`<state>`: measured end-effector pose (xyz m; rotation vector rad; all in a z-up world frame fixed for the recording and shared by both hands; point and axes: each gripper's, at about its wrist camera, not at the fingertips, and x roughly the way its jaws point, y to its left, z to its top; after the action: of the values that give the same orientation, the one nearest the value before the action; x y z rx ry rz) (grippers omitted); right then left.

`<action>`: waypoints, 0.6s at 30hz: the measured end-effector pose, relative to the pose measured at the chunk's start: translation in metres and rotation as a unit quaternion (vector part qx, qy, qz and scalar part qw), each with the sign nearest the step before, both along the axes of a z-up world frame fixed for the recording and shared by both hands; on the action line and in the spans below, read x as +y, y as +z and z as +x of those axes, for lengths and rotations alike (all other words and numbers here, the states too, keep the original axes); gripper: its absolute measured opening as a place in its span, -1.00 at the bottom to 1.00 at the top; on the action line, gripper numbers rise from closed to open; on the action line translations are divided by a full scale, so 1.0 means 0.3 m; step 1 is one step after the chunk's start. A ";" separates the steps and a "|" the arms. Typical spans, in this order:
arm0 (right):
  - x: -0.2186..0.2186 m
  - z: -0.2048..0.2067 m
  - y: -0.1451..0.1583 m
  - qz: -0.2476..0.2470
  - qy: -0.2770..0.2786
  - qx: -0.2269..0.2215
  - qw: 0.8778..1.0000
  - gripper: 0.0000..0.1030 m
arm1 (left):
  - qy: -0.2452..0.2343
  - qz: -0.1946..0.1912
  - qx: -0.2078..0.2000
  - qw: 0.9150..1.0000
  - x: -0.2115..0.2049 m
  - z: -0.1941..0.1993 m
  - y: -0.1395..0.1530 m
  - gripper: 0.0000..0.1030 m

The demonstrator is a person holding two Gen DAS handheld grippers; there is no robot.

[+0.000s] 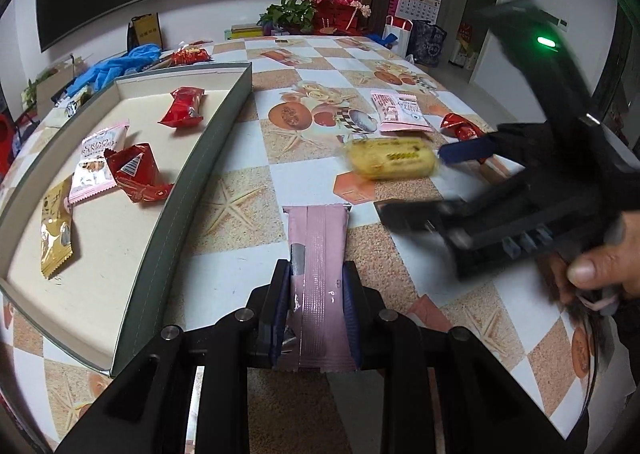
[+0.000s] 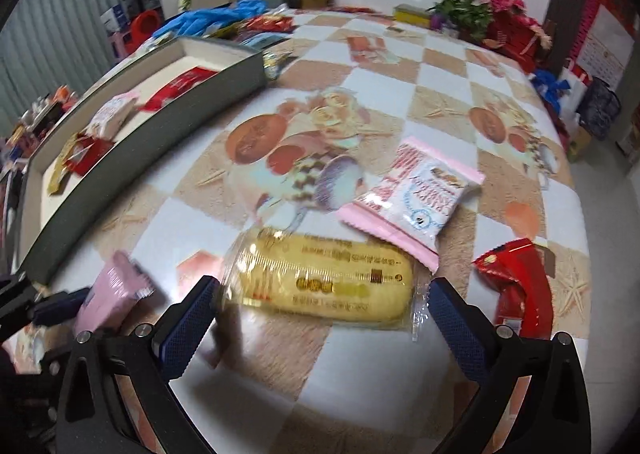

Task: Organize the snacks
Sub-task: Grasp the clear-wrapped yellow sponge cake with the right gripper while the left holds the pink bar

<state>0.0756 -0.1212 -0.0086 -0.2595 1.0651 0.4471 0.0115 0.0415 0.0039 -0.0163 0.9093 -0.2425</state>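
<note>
My left gripper [image 1: 318, 290] is shut on a long pink snack bar [image 1: 320, 254], held over the table just right of the grey-green tray [image 1: 192, 182]; the bar also shows in the right wrist view [image 2: 112, 286]. My right gripper [image 2: 320, 306] is open, its fingers on either side of a yellow wrapped cake [image 2: 324, 282] lying on the table; the same gripper [image 1: 424, 182] and cake [image 1: 390, 158] show in the left wrist view. The tray holds several snacks: red packets [image 1: 184, 106], a pink-white packet [image 1: 98, 158], a gold one [image 1: 56, 230].
A pink-white cookie packet [image 2: 416, 202] and a red packet [image 2: 516, 282] lie on the patterned tablecloth beyond and right of the cake. Blue gloves [image 1: 116, 66], a red bag [image 1: 188, 54], flowers and boxes [image 1: 320, 14] crowd the far edge. The tray wall rises on the left.
</note>
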 end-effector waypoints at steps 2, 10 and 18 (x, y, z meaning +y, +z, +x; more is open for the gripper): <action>0.018 -0.057 0.019 0.000 0.034 0.003 0.999 1.00 | 0.001 -0.006 0.001 1.000 0.006 0.003 0.001 -0.44; 0.020 0.033 0.049 0.055 0.006 0.001 0.998 1.00 | 0.002 -0.016 0.003 1.000 0.017 0.005 0.001 -0.44; 0.114 -0.066 0.020 -0.024 0.088 -0.008 0.996 0.22 | 0.003 -0.006 0.001 1.000 0.008 0.004 0.001 -0.44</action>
<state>0.0557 -0.0869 -0.0025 -0.4002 1.0431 0.5766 0.0125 0.0439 0.0043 -0.0301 0.9088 -0.2426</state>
